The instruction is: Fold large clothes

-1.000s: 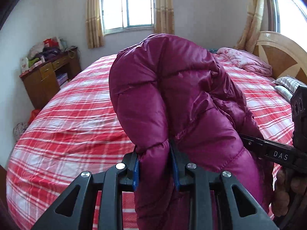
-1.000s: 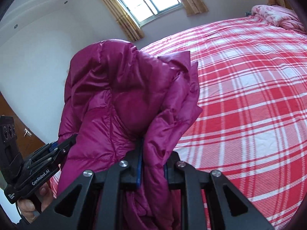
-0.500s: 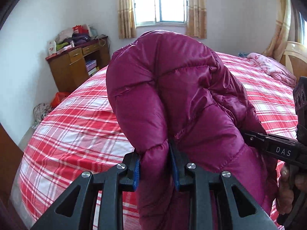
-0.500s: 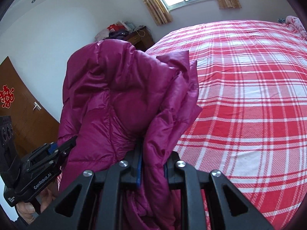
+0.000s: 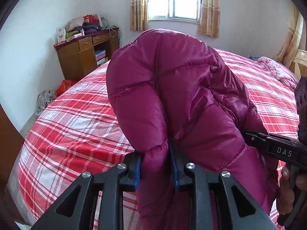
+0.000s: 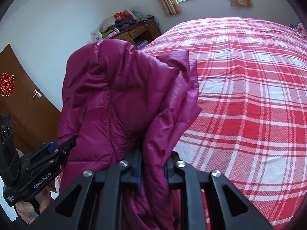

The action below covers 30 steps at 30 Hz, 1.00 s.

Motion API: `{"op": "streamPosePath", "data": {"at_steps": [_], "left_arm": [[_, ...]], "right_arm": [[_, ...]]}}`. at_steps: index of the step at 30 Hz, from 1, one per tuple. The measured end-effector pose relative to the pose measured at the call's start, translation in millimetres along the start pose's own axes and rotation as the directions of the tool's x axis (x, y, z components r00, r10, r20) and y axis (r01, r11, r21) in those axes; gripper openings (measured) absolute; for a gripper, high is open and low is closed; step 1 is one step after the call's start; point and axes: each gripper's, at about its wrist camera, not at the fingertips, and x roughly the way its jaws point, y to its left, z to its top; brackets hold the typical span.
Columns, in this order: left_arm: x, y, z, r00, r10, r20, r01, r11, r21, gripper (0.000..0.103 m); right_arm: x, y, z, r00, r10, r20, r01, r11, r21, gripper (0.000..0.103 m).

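A magenta quilted down jacket [image 5: 172, 95] hangs bunched between both grippers, held up above the bed. My left gripper [image 5: 156, 164] is shut on a padded edge of the jacket. My right gripper [image 6: 152, 167] is shut on another fold of the jacket [image 6: 122, 99]. The right gripper also shows at the right edge of the left wrist view [image 5: 272, 145], and the left gripper shows at the lower left of the right wrist view [image 6: 48, 155]. The jacket's lower part hangs out of sight below both cameras.
A bed with a red and white plaid sheet [image 6: 249, 95] spreads under and beyond the jacket. A wooden desk piled with clutter [image 5: 84, 51] stands by the far wall under a window [image 5: 173, 0]. A pink blanket [image 5: 276, 71] lies at the bed's far right. A brown door [image 6: 23, 103] is at left.
Both grippers have swung with the jacket toward the left, bringing the desk and door further into view. The grips on the jacket are unchanged.
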Motion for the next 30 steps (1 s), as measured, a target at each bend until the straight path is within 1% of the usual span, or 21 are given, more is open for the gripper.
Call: {"op": "streamPosePath", "data": {"at_steps": [12,18,24,26,27,29,30], "left_arm": [[15.6,2.8,-4.4,1.0,0.01,-0.017,-0.01,1.0,0.008,0.026],[24.5,6.5,-9.1,1.0,0.019,-0.016,-0.019,1.0,0.013,0.027],[28.7,7.6,-11.2,1.0,0.02,-0.006,-0.02,1.0,0.01,0.038],[29.9,8.1,-11.4,1.0,0.023,-0.004,-0.023,1.0,0.009,0.045],[30.7,8.9,-11.4,1.0,0.026,-0.003,-0.026,1.0,0.006,0.047],[32.0,10.8,-11.4,0.999,0.035,0.001,-0.035,0.999,0.0,0.055],[32.8,12.1,-11.7,0.999,0.043,0.004,-0.043,0.999,-0.003,0.058]], "right_arm": [[8.0,-1.2,-10.7,1.0,-0.021,-0.02,0.021,1.0,0.018,0.02],[16.0,-5.7,-9.5,0.999,-0.034,-0.036,0.035,0.999,0.028,0.02],[19.0,-9.7,-12.1,0.998,-0.045,-0.047,0.046,0.998,0.031,0.021],[18.6,-9.6,-12.7,0.998,-0.049,-0.048,0.05,0.998,0.032,0.022],[18.9,-9.5,-13.1,0.998,-0.051,-0.049,0.053,0.998,0.033,0.022],[19.7,-9.1,-13.1,0.997,-0.055,-0.052,0.057,0.998,0.035,0.024],[20.3,-9.4,-13.2,0.997,-0.057,-0.054,0.059,0.998,0.036,0.025]]}}
